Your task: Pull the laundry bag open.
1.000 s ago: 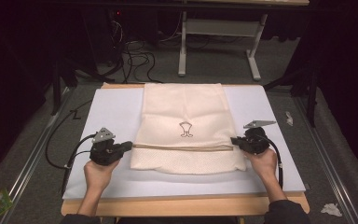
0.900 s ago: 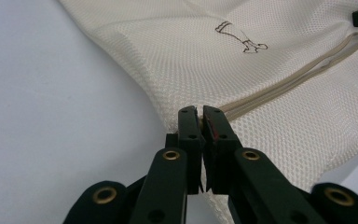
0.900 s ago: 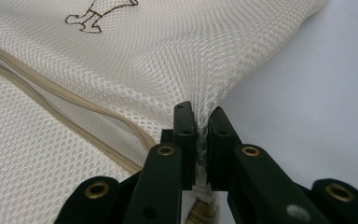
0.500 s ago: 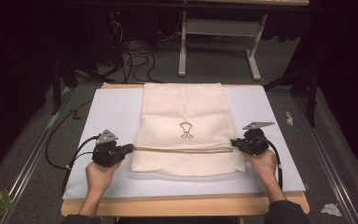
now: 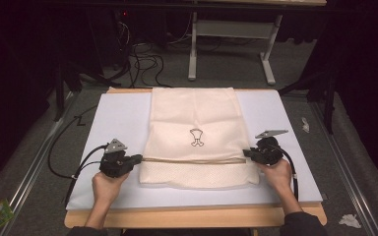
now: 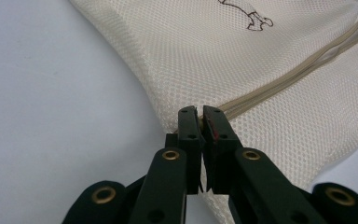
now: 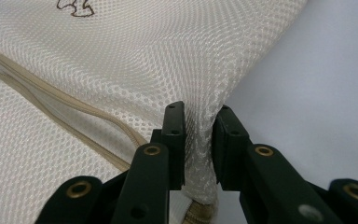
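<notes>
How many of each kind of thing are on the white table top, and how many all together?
Mesh bag: 1
Grippers: 2, the left gripper and the right gripper, one at each side edge of the bag
Hands: 2, the left hand and the right hand
Total: 5
</notes>
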